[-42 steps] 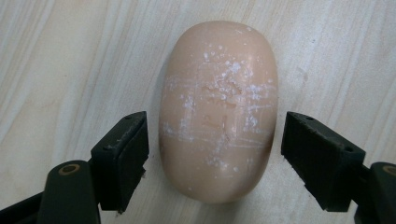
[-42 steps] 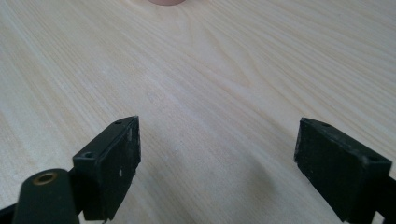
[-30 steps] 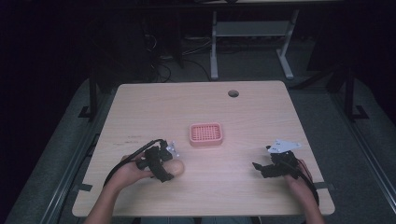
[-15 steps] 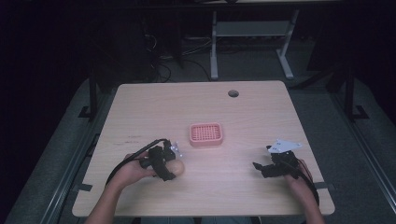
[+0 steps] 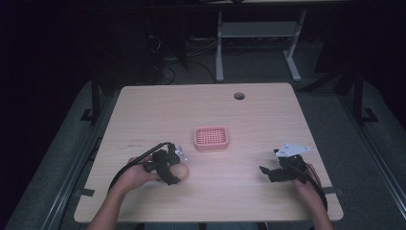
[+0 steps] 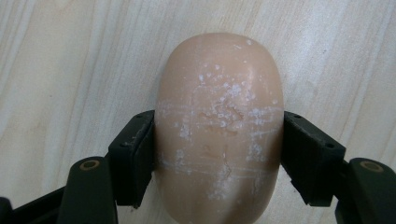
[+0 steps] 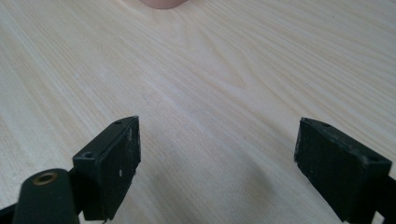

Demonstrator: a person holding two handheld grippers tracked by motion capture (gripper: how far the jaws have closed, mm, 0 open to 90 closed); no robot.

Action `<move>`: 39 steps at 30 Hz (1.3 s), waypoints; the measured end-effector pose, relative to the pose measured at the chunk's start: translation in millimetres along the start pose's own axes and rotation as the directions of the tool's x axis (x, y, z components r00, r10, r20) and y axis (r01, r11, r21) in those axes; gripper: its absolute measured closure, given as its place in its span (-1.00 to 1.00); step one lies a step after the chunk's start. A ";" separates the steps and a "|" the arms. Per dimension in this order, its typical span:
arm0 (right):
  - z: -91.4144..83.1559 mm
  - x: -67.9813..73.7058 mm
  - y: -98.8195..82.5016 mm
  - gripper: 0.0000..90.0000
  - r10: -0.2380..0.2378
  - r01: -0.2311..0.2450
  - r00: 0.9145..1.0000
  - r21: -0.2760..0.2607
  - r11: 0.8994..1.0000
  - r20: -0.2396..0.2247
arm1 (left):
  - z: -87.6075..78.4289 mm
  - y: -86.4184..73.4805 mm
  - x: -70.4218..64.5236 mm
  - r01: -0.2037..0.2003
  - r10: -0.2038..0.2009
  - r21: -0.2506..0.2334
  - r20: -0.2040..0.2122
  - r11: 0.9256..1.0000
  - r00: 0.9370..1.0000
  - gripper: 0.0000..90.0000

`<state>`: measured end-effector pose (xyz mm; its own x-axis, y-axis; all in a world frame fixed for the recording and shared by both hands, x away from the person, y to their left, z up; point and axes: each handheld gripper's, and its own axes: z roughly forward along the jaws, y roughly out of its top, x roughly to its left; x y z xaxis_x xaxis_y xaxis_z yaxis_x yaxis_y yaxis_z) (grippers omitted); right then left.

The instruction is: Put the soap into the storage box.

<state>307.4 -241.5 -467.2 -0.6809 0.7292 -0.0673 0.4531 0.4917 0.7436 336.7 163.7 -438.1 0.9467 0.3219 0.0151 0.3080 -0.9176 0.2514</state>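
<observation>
A: Where is our soap bar [image 6: 218, 135] now?

B: It sits right between the jaws of our left gripper [image 5: 173, 168]. One jaw presses on each long side, so we are gripping it. The rounded end sticks out past the jaw tips, and it looks like it lies flat on the surface [image 5: 230, 115], though we cannot be sure it is not lifted a tiny bit.

A: And our right gripper [image 7: 217, 163]?

B: Its jaws stand wide apart with nothing between them, just bare wood. The soap is far ahead of those jaws, a pink bit at the top of the right gripper view.

A: What could go wrong?

B: The soap is smooth and round. If we squeeze too hard, it could pop out forward from between the jaws. If we squeeze too softly, it could slide down when we lift.

A: Where do we think it goes?

B: Maybe into the pink tray [image 5: 210, 138], which sits off to the side of the left jaws. If we tip the soap on the way, it could land on the rim.
</observation>
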 end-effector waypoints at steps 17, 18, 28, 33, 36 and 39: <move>0.6 -0.6 -0.2 -0.69 0.013 -0.013 1.000 -0.001 1.000 0.001 | -10.9 2.8 4.8 0.021 -0.020 -0.047 0.008 0.999 1.000 -0.28; 0.6 -0.6 -0.2 -0.69 0.013 -0.013 1.000 -0.001 1.000 0.001 | -11.6 3.2 5.5 0.025 -0.024 -0.052 0.011 0.998 1.000 -0.28; 0.4 -1.0 -0.2 -0.69 0.020 -0.020 1.000 -0.006 1.000 0.000 | -15.0 10.3 9.7 0.011 -0.011 -0.045 0.008 0.999 1.000 -0.28; 0.4 -0.9 -0.2 -0.69 0.019 -0.019 1.000 -0.006 1.000 -0.001 | -15.5 14.1 11.2 0.009 -0.008 -0.043 0.011 0.999 1.000 -0.28; 0.3 -1.0 -0.2 -0.69 0.020 -0.020 1.000 -0.010 1.000 -0.002 | -15.4 16.0 13.1 0.004 -0.003 -0.036 0.015 0.999 1.000 -0.28; -0.1 -1.0 -0.1 -0.69 0.020 -0.020 1.000 -0.013 1.000 -0.003 | -15.0 17.5 15.8 0.002 -0.001 -0.028 0.016 1.000 1.000 -0.28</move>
<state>308.0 -242.3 -467.2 -0.6737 0.7373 -0.0503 0.4590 0.4708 0.7535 355.6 156.2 -419.0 0.9476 0.3194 -0.0005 0.3069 -0.9102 0.2781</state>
